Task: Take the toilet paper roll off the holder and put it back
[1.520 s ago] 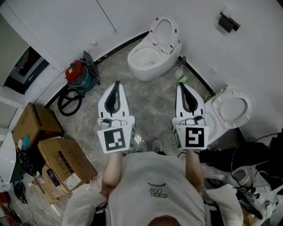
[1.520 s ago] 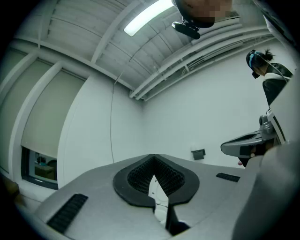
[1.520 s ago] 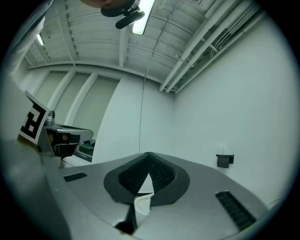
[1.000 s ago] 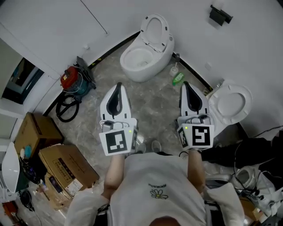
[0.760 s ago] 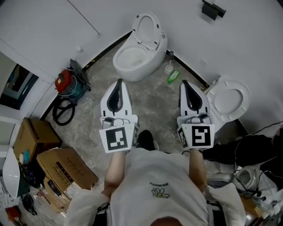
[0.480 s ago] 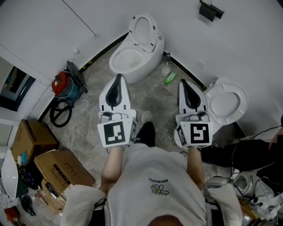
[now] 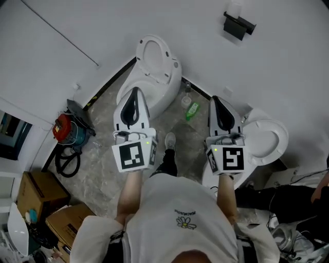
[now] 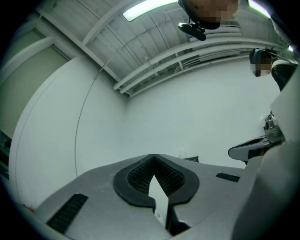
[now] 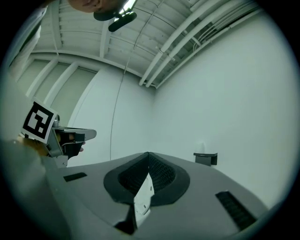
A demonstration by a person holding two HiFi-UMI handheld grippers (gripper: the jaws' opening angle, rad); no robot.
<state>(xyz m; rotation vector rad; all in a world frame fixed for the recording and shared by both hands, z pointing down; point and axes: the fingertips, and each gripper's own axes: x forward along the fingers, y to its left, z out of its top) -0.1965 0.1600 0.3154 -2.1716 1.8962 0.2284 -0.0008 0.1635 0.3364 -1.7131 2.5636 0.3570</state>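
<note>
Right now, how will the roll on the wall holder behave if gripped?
Probably light and squashy: the roll looks like plain white paper. It seems to sit loose atop the black holder, so a push could topple it.

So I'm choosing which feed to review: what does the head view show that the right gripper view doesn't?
Only the head view: the floor, a toilet with its lid up, a second toilet, a green bottle and a red vacuum. Only the right gripper view: the ceiling, and the right gripper close up, jaws together on nothing. Both: the black holder on the white wall, and the left gripper.
</note>
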